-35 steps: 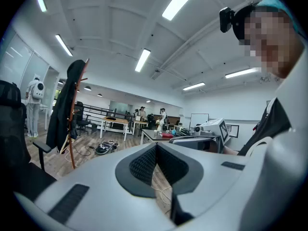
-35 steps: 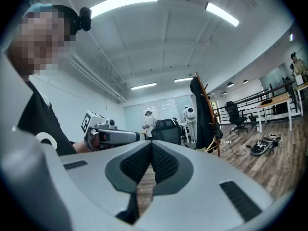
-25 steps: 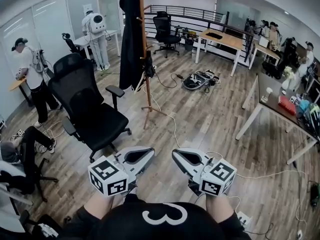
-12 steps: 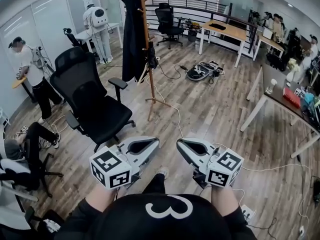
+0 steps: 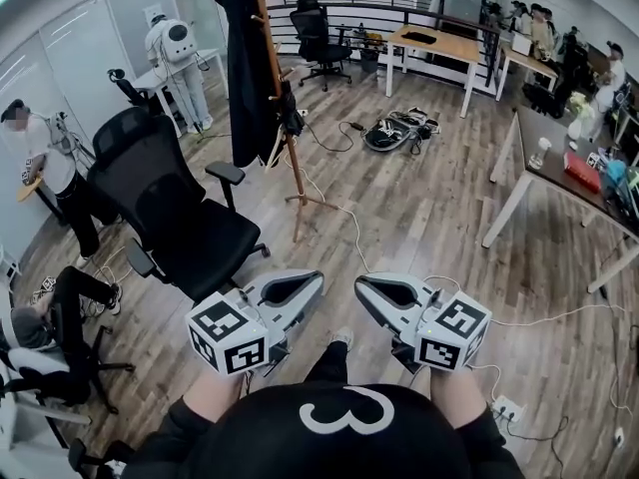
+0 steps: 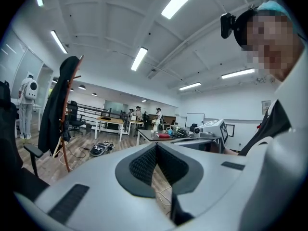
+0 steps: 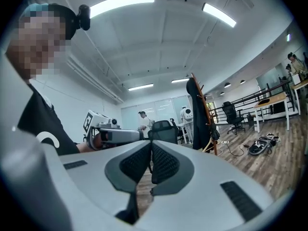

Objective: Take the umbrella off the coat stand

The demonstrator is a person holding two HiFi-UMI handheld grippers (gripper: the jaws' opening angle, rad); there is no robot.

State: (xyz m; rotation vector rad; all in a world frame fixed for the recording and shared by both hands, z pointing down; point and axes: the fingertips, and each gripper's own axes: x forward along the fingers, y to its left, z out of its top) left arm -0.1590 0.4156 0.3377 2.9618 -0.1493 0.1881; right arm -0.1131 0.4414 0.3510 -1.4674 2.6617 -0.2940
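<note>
Head view: seemingly the approach step; left gripper (image 5: 314, 283) and right gripper (image 5: 362, 286), jaws together, well short of coat stand (image 5: 293, 173); next, walk closer.

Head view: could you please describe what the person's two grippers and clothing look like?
The left gripper and right gripper are light grey tapering shells with dark teardrop insets; each carries a white cube of black square markers. Their pads are black and textured. The person wears a black shirt with a white mark.

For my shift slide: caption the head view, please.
Left gripper and right gripper, both shut, side by side, facing the coat stand across the floor.
</note>
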